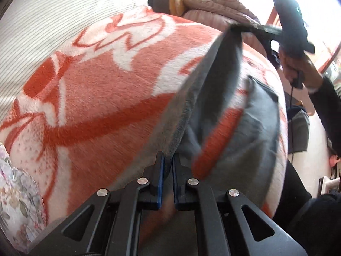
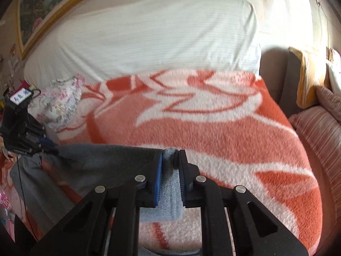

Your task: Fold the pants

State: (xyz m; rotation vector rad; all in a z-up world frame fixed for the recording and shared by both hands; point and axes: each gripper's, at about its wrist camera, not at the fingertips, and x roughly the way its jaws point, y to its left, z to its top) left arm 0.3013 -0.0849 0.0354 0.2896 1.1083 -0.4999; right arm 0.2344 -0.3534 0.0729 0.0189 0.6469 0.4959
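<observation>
Grey pants hang stretched in the air above an orange-and-white blanket, held taut between both grippers. My left gripper is shut on one end of the pants' edge. My right gripper is shut on the other end, with fleecy grey fabric bunched between its blue pads. The right gripper also shows in the left wrist view at the top right. The left gripper shows in the right wrist view at the left edge. More of the pants droops onto the blanket.
A white striped sheet covers the bed beyond the blanket. A floral pillow lies at the blanket's left. Striped cushions and a yellow pillow sit at the right. A quilted jacket lies at the far side.
</observation>
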